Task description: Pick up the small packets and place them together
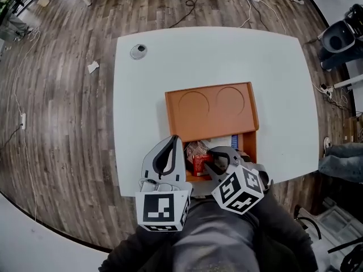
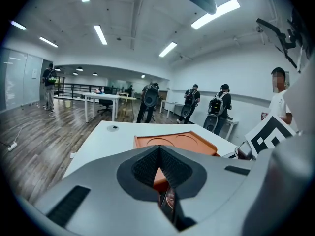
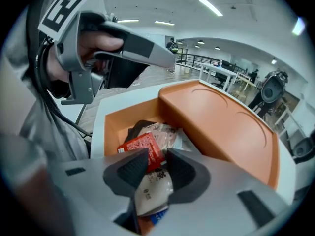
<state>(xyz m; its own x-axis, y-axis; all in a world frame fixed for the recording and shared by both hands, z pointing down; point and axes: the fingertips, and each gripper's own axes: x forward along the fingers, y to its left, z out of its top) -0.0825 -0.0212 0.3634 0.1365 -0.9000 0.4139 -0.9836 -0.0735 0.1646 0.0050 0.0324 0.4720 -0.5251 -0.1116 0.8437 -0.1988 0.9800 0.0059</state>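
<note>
White square surface [image 1: 147,95] on a wood-plank floor, carrying one orange plastic box [image 1: 250,146] and one small grey round object [image 1: 138,51] near the far left corner. Far part of the box is covered by one flat orange panel [image 1: 211,109] with two round recesses. The near compartment is uncovered.

Compartment contents, all loose and overlapping:
- red foil packet [image 3: 142,149]
- pinkish clear packet [image 3: 165,134], just beyond it
- dark packet [image 3: 140,127]
- white packet with dark print [image 3: 155,186], partly under the red one
- blue-edged packet [image 3: 156,215], mostly hidden

Count: five visible.

Right hand-held gripper [image 3: 156,162]: over the compartment, pointing down, jaws apart. A corner of the red packet and the white packet show in the gap, and neither pad is seen pressing on them.

Left hand-held gripper [image 2: 160,149]: at the box's near left corner, jaws together at the tips, nothing clamped.
</note>
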